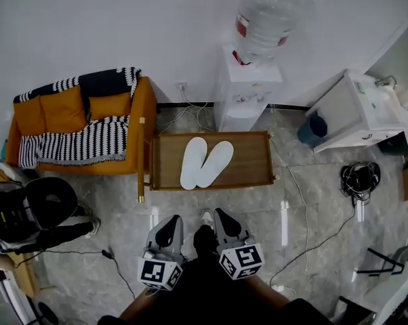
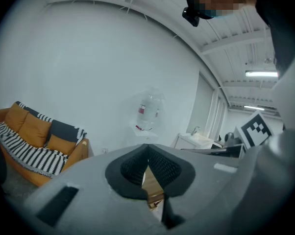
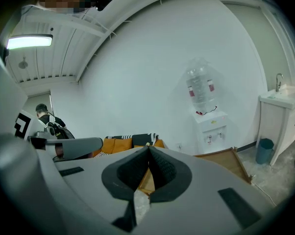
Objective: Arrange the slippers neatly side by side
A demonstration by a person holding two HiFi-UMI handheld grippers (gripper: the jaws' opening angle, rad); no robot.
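Head view: item one, two flat white fabric slippers [image 1: 202, 173], lying on a low wooden table with a raised rim [image 1: 251, 161] that stands on the grey marbled floor [image 1: 123, 202] between an orange sofa with a black-and-white striped throw [image 1: 82, 124] and a white water dispenser with a clear bottle [image 1: 248, 90]. Long axes: both run away from the person, up the picture, leaning a little to the right at the far ends. The left slipper [image 1: 192, 161] and right slipper [image 1: 217, 161] lie close side by side, apparently touching at the near ends and parting slightly toward the far ends. Bearing from the tools: straight ahead of both, well apart, with bare floor between. Neither arm is clearly nearer; each gripper faces the slipper on its own side. Item two, left gripper [image 1: 169, 221], grey, with a marker cube: held low in front of the person, pointing toward the table. In the left gripper view its jaws meet at the tips with nothing between them, only a sliver of the table showing through the gap below. Item three, right gripper [image 1: 224, 217], same pattern: in the right gripper view the jaws are likewise closed tip to tip and empty, touching nothing. Judgement: the pair already looks arranged; any further tidying would call for a reach forward to the table and jaws parted first.
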